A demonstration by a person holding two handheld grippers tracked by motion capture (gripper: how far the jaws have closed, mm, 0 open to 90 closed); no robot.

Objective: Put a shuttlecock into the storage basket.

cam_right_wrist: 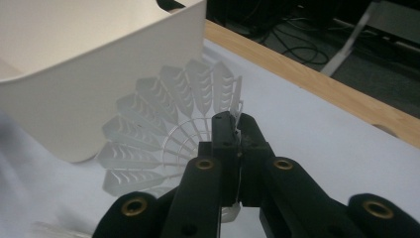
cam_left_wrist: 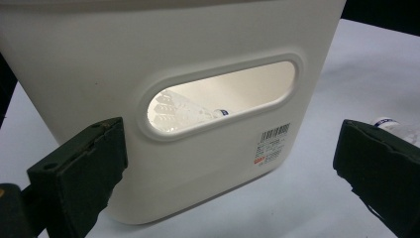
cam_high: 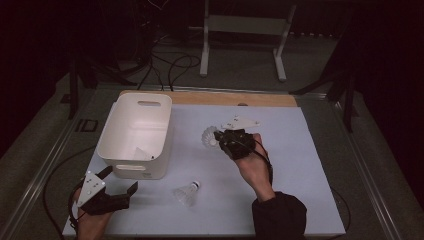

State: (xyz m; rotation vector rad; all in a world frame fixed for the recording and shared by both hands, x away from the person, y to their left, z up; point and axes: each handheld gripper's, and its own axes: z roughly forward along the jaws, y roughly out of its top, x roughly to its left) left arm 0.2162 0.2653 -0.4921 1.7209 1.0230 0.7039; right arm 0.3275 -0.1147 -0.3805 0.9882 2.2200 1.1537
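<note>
R gripper [cam_high: 218, 138] has its jaws clamped on the skirt rim of a white shuttlecock [cam_right_wrist: 163, 134], held just above the worktop [cam_high: 300, 150], right beside the white bin [cam_high: 135, 132]. L gripper [cam_high: 120, 182] sits at the bin's near wall w/ jaws wide apart, nothing between them. A 2nd shuttlecock [cam_high: 188, 193] lies on the worktop in front; a 3rd [cam_left_wrist: 190, 113] shows inside the bin thru the handle slot.

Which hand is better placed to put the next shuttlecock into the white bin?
Right. The right tongs are already shut on a shuttlecock beside the white bin. The left tongs are open and hold nothing.
</note>
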